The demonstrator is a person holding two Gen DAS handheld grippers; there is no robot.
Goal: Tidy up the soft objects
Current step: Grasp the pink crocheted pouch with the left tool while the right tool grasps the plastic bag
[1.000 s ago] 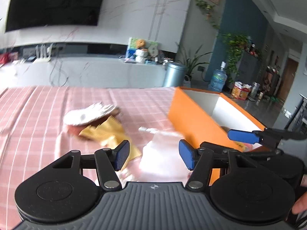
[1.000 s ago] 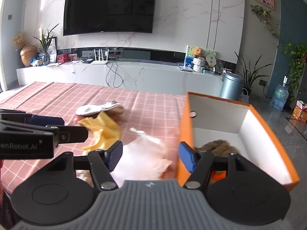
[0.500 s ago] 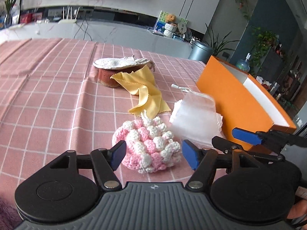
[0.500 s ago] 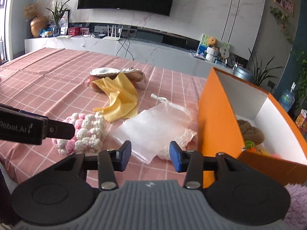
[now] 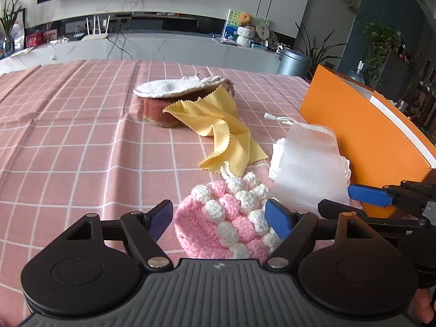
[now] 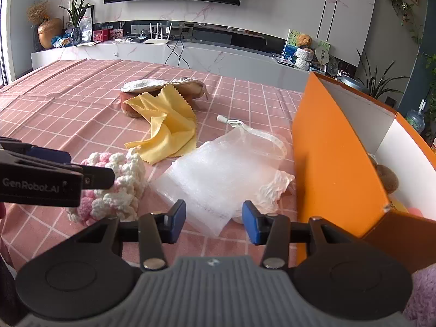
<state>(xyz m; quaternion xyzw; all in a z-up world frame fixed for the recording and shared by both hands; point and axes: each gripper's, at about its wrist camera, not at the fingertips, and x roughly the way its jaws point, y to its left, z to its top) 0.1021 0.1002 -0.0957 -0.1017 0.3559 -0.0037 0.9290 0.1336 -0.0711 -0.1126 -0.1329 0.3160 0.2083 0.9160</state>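
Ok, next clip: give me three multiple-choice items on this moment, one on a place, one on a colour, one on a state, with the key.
1. Where does the yellow cloth lie?
A. inside the orange box
B. on the tablecloth, one corner draped over the brown pouch
C. under the mesh bag

2. What colours is the crochet piece?
A. pink and white
B. blue and yellow
C. plain brown

3. How does the left hand-held gripper stand?
A. shut on the yellow cloth
B. shut and empty
C. open, with the crochet piece between its fingers

Key: 1 B, the cloth runs from the brown pouch down across the tablecloth, outside the orange box and beside the mesh bag. 2 A, pink yarn with white bobbles. 3 C, the jaws have just been opening and the blue pads sit on either side of the crochet piece without squeezing it.
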